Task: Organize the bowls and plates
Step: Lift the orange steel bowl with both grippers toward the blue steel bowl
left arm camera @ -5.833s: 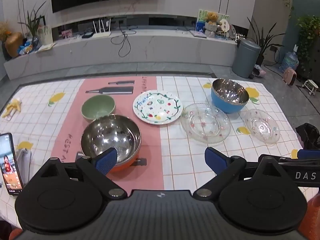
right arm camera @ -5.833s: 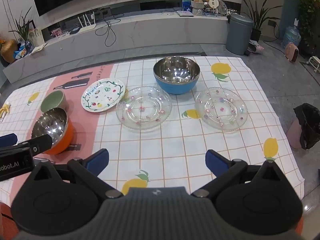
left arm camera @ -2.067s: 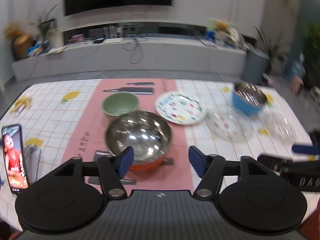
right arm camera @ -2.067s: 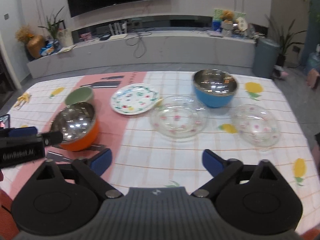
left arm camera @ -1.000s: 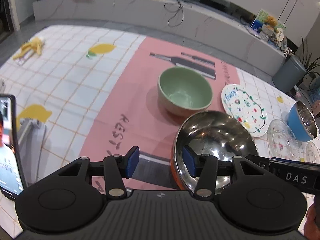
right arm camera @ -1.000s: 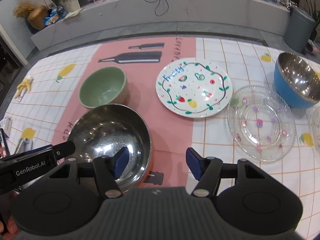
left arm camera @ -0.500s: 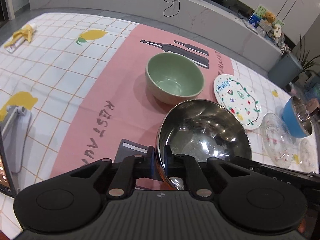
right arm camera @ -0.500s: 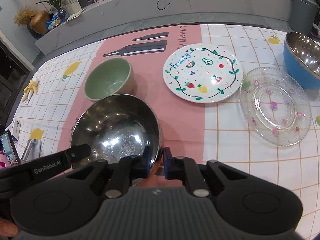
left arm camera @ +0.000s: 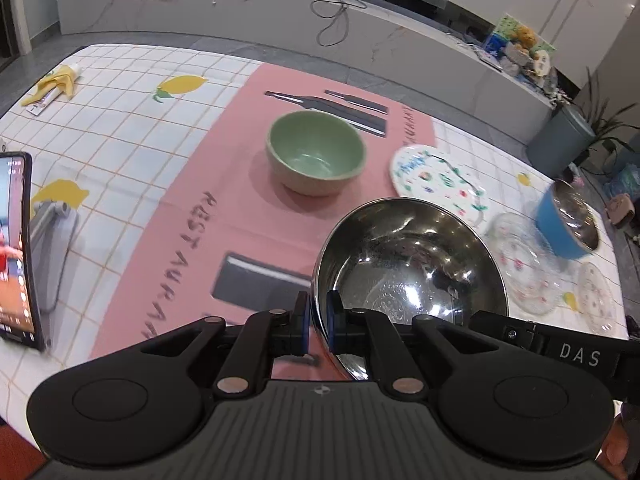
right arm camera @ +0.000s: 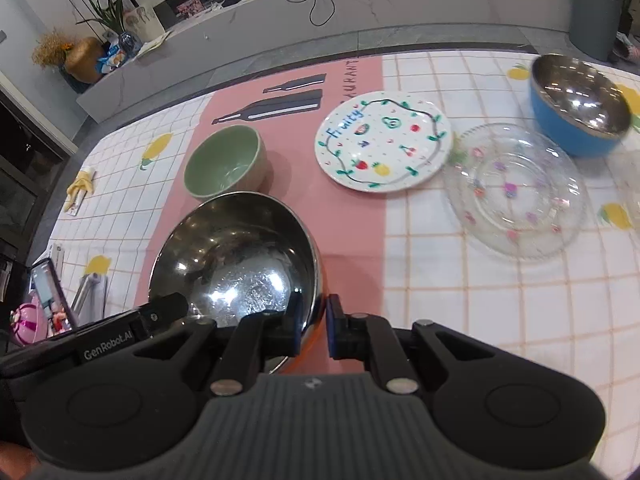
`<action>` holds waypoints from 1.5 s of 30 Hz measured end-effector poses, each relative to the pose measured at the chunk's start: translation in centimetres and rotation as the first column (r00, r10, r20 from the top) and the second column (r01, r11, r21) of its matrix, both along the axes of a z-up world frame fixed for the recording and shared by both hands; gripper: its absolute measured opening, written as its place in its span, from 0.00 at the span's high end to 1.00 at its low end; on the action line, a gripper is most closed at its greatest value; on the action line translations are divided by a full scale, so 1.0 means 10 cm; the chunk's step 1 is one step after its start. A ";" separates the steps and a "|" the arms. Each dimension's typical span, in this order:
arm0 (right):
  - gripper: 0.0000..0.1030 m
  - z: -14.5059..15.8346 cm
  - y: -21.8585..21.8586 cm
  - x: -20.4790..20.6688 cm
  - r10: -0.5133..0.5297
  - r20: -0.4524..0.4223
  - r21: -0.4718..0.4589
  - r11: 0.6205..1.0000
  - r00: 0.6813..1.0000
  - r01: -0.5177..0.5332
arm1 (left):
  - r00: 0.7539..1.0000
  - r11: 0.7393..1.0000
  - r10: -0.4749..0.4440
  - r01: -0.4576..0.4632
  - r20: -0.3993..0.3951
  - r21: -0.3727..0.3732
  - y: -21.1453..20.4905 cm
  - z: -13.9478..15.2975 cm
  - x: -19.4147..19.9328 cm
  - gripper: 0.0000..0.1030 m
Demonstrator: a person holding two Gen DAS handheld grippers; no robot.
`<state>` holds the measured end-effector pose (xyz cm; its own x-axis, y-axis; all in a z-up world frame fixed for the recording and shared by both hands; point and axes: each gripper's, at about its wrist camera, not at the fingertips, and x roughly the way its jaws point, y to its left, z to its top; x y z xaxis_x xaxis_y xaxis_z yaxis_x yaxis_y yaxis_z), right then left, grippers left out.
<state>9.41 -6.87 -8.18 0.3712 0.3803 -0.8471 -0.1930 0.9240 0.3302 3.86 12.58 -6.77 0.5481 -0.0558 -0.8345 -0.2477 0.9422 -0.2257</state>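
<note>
1. Your left gripper [left arm camera: 318, 326] is pinching the steel bowl [left arm camera: 408, 268] by its near-left rim.
2. Your right gripper [right arm camera: 312, 328] is clamping its near-right rim.
3. The bowl is sitting near the green bowl [left arm camera: 316, 158].

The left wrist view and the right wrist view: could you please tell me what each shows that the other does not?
Only the left view shows a second glass plate at far right and the teddy bear on the counter. Only the right view shows the potted plant, the gold vase and a pink ball. Both show the steel bowl gripped at opposite rims by the left gripper and right gripper, plus the green bowl, fruity plate and blue bowl.
</note>
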 end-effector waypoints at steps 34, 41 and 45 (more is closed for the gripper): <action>0.91 -0.27 -1.38 -0.72 -0.141 -0.146 0.076 0.985 0.979 0.153 | 0.974 0.983 -0.182 0.184 -0.136 -0.004 -1.05 -0.19 -0.49 0.91; 0.90 -0.33 -1.15 -0.72 -0.085 -0.131 0.068 0.993 0.988 0.094 | 0.980 0.986 -0.158 0.164 -0.125 0.036 -0.92 -0.22 -0.47 0.92; 0.89 -0.30 -1.11 -0.74 -0.068 -0.107 0.051 0.996 0.992 0.074 | 0.974 0.978 -0.183 0.194 -0.135 0.073 -0.97 -0.26 -0.47 0.91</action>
<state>2.03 -17.95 -11.16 0.3089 0.4033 -0.8613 -0.0888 0.9139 0.3961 -0.84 2.90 -9.34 0.4238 -0.0739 -0.9027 -0.0848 0.9890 -0.1208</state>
